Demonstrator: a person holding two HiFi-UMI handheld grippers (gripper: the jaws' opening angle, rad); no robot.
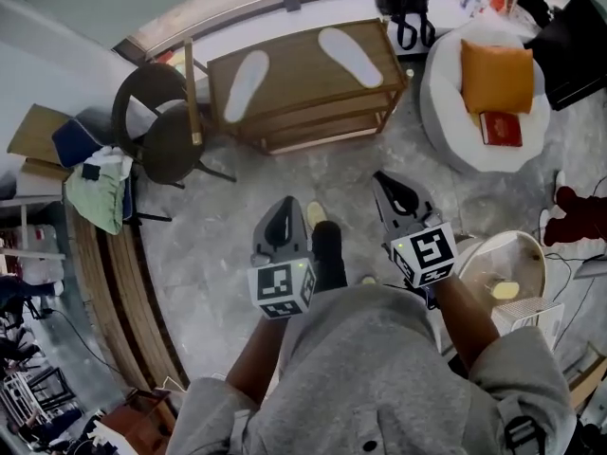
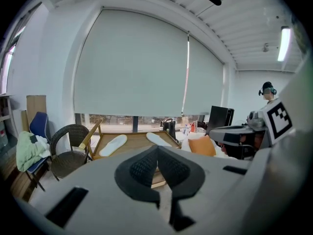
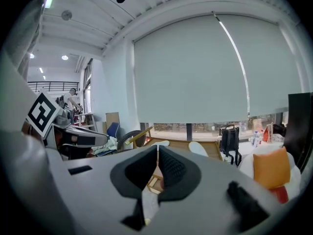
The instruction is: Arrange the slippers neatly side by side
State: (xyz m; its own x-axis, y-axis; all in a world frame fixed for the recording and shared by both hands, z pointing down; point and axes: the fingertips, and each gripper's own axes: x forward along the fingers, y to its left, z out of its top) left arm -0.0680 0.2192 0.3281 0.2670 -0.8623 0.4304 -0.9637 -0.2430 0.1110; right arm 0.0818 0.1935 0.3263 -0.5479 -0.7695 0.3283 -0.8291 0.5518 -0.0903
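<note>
Left slipper (image 1: 245, 85) and right slipper (image 1: 349, 55), both white, lie flat on top of the wood counter (image 1: 296, 57), on the far side of the room by the window. They are well apart, w/ bare wood btw them, and they tilt diff ways, like a V. So they are not side by side yet. I think the job has not begun: nothing is picked up or lined up. What's left: get close, take one slipper, put it next to the other, turn both the same way.

Left claw (image 1: 285, 205) is clenched w/ nothing in it. Right claw (image 1: 387, 186) is clenched too, also w/ nothing in it. Both are out over the floor (image 1: 285, 164), well short of the counter.

Room to move: the floor btw the person and the counter is bare, so walking up looks easy. A wicker chair (image 1: 152, 126) sits just left of the counter. A white round seat (image 1: 446, 112) w/ an orange pillow (image 1: 496, 76) is near on the right. Each slipper has one end near a counter edge, so a hard push could knock it off.
</note>
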